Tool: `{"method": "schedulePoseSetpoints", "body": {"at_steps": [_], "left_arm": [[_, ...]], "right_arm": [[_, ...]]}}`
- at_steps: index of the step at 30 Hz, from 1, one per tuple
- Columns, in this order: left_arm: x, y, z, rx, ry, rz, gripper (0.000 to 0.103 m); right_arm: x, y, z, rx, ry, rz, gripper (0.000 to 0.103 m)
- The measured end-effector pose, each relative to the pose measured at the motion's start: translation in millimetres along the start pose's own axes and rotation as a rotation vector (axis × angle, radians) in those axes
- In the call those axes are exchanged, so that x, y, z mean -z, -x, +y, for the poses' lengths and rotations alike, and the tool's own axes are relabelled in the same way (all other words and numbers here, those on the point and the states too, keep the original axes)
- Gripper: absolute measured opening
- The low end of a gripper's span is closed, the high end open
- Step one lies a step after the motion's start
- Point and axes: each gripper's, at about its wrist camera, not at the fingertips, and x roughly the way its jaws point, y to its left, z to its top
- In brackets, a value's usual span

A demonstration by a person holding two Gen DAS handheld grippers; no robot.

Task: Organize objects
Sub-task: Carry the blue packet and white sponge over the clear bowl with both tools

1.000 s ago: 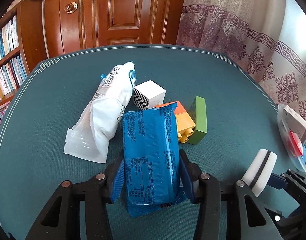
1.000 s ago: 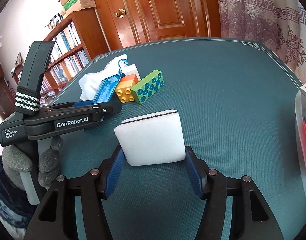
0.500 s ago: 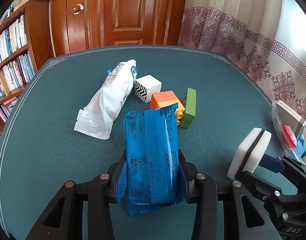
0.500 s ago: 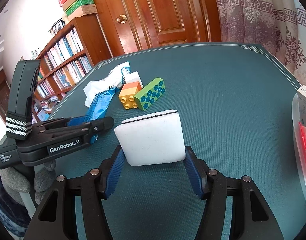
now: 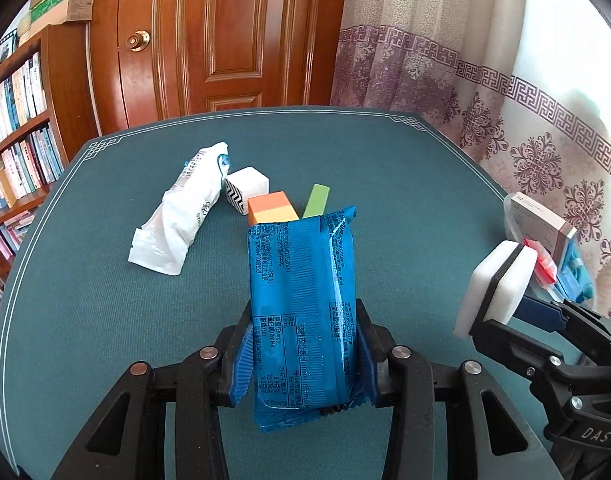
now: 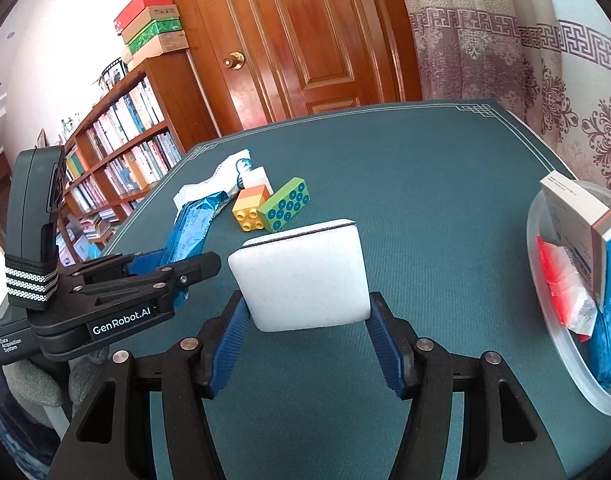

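My left gripper is shut on a blue snack packet and holds it above the green table; the packet also shows in the right wrist view. My right gripper is shut on a white sponge with a dark edge, also seen in the left wrist view. On the table lie a white packet, a white cube with a zigzag side, an orange-yellow brick and a green brick.
A clear plastic tub at the table's right edge holds a white box, a red packet and blue items. A wooden door and bookshelf stand behind the table. A curtain hangs at the right.
Both grippers have risen and pulled back from the pile with their loads. The blue packet has lifted off the bricks. The tub has come further into the right wrist view.
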Motion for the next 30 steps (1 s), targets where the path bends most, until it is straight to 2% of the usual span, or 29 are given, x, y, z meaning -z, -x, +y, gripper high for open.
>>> {"method": "schedulePoseSetpoints", "body": {"at_steps": [9, 15, 22, 30], "left_arm": [[-2, 4, -33, 0.040, -0.061, -0.002, 0.045], [-2, 7, -51, 0.053, -0.093, 0.000, 0.045], [-3, 9, -66, 0.061, -0.124, -0.001, 0.045], [-5, 7, -89, 0.083, -0.164, 0.006, 0.045]], "right_arm": [[0, 30, -38, 0.074, -0.030, -0.028, 0.061], [-17, 38, -80, 0.114, -0.106, -0.060, 0.061], [-32, 53, -133, 0.216, -0.185, -0.110, 0.061], [-24, 81, -167, 0.287, -0.225, -0.142, 0.061]]}}
